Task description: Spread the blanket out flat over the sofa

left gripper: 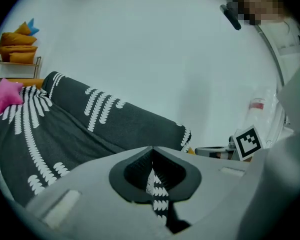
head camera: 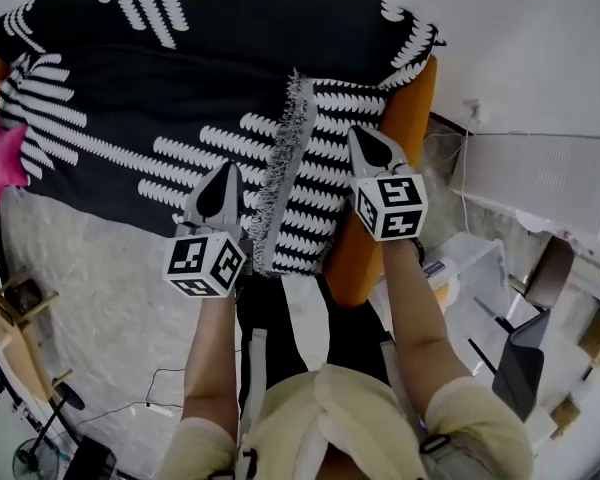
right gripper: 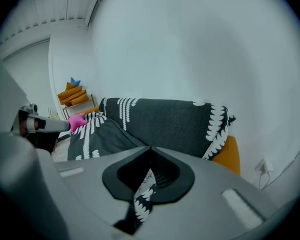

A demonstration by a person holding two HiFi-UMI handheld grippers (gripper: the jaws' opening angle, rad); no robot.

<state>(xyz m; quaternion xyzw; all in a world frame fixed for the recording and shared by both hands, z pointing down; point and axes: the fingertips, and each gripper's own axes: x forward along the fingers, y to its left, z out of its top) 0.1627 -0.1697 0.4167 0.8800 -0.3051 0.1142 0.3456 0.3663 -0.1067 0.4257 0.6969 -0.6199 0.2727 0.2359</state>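
Observation:
A black blanket point(head camera: 180, 68) with white leaf stripes covers the orange sofa point(head camera: 412, 118). Its fringed edge point(head camera: 290, 138) runs down the seat front, folded over the patterned cloth. My left gripper point(head camera: 227, 171) is at the seat's front, just left of the fringe, and is shut on a fold of the blanket point(left gripper: 159, 191). My right gripper point(head camera: 361, 134) is right of the fringe near the sofa's orange arm. It too is shut, with a strip of the blanket point(right gripper: 142, 196) pinched between its jaws.
A pink star cushion point(head camera: 2, 158) lies at the sofa's left end. A white storage box point(head camera: 470, 268) and a dark chair point(head camera: 525, 353) stand on the right. A wooden rack point(head camera: 15, 318) and a fan point(head camera: 35, 458) are at the lower left. A shelf of orange cushions point(left gripper: 17, 49) stands beyond the sofa.

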